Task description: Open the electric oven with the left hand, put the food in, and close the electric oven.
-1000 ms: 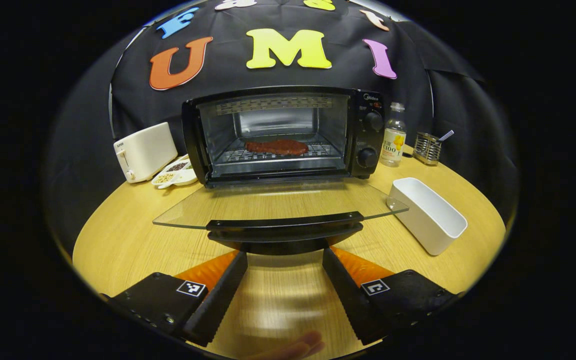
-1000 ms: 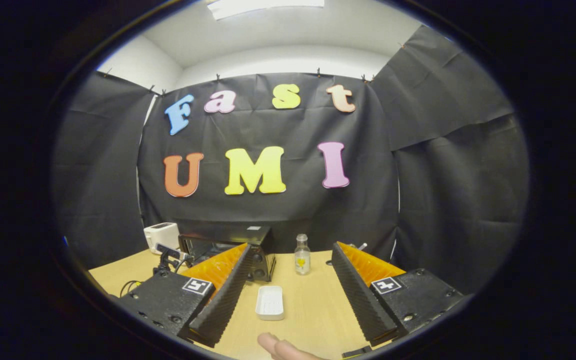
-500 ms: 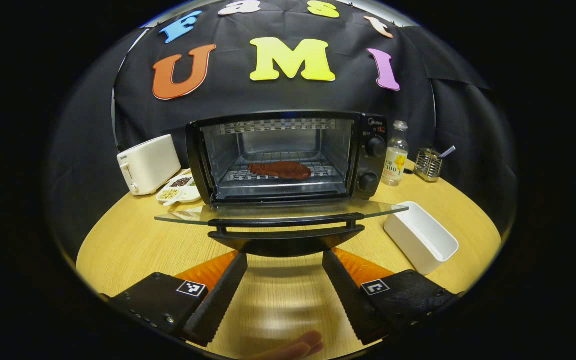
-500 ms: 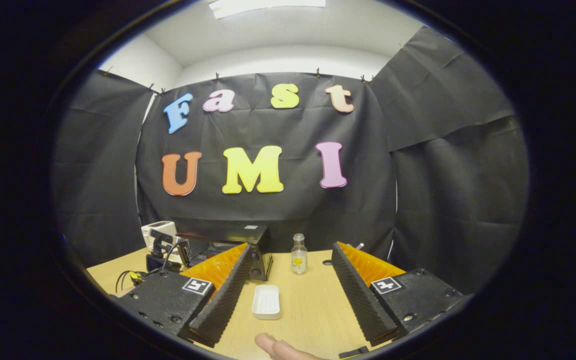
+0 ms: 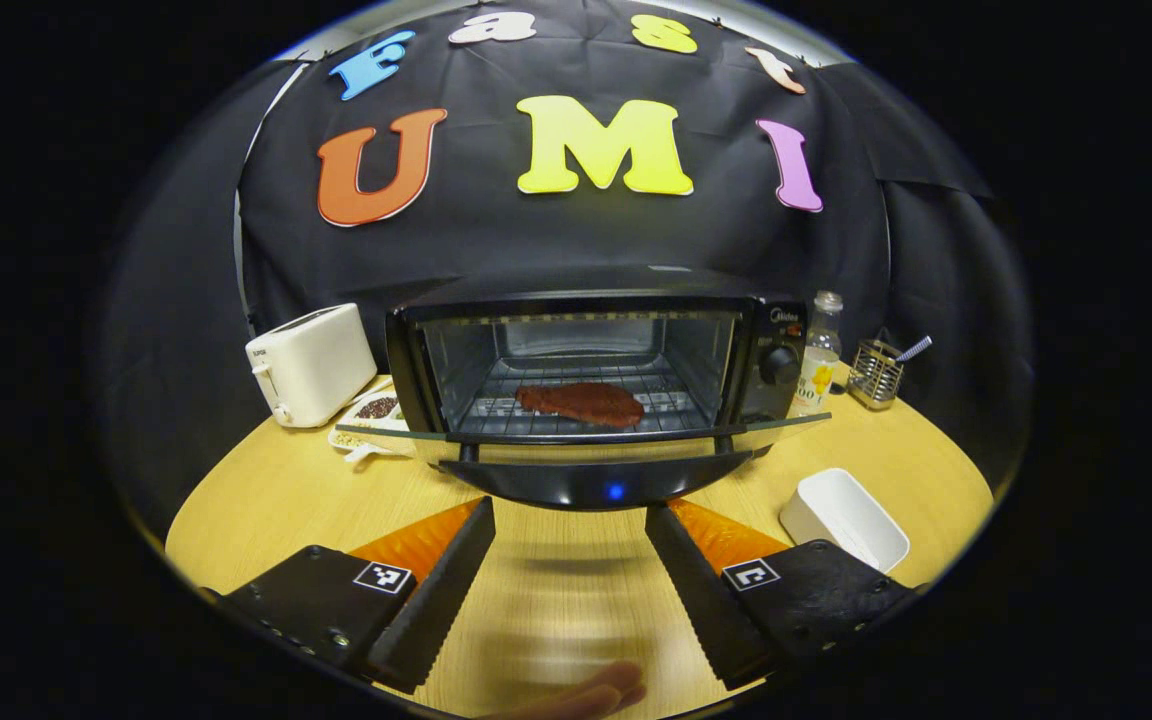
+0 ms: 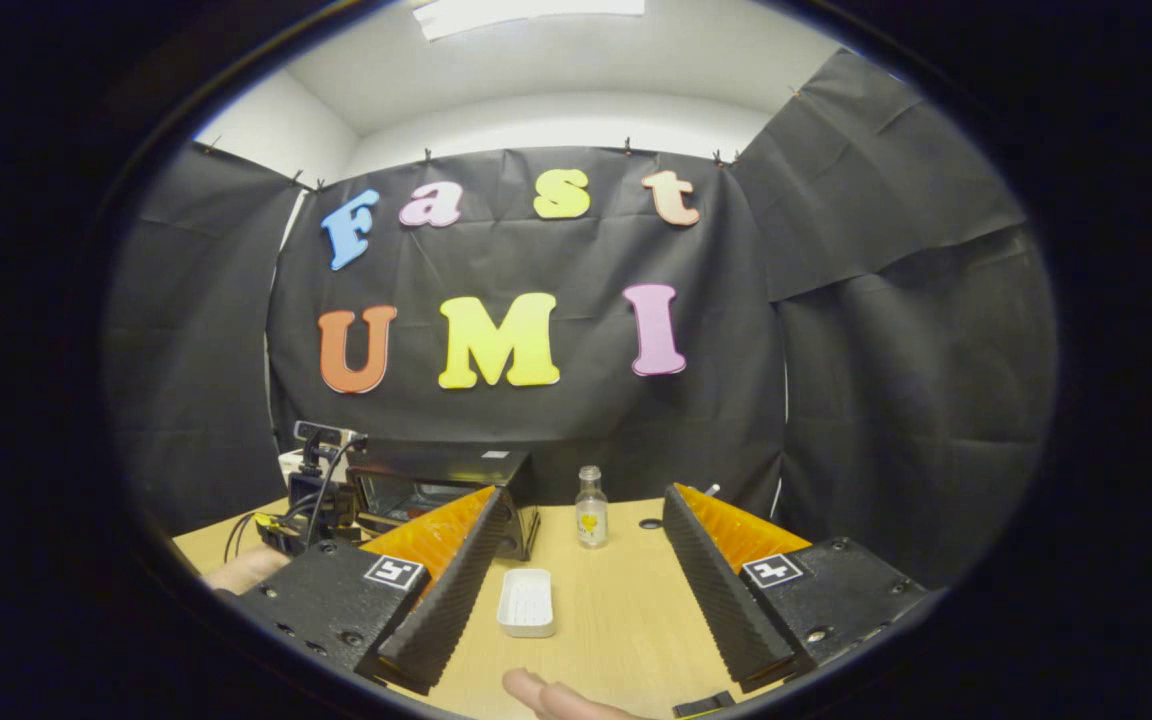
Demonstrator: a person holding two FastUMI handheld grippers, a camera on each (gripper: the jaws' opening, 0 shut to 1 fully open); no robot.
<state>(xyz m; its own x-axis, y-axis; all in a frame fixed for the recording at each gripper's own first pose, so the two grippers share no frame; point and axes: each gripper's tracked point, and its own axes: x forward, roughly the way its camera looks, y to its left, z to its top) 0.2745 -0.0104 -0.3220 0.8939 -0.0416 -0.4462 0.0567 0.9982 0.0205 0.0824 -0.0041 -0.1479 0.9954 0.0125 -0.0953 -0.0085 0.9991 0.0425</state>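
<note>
Closing step, judged. Black electric oven with glass door (image 5: 576, 350) at table back; reddish-brown flat food piece (image 5: 581, 402) on wire rack inside. Left gripper (image 5: 568, 560) jaws spread wide, empty, under door's black handle bar (image 5: 596, 488). Lift evenly, central contact, push till latched. Finger-to-handle contact unclear. Right gripper (image 6: 576, 570) wide open, empty, idle.

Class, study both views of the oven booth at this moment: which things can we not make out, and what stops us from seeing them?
- Oven lower knob: left gripper view, hidden behind the raised glass door.
- Contact between the left gripper and the door handle: cannot be told.
- Seasoning dish: partly behind the door's edge.
- Steak: in the right gripper view, the gripper's finger covers the oven front.
</note>
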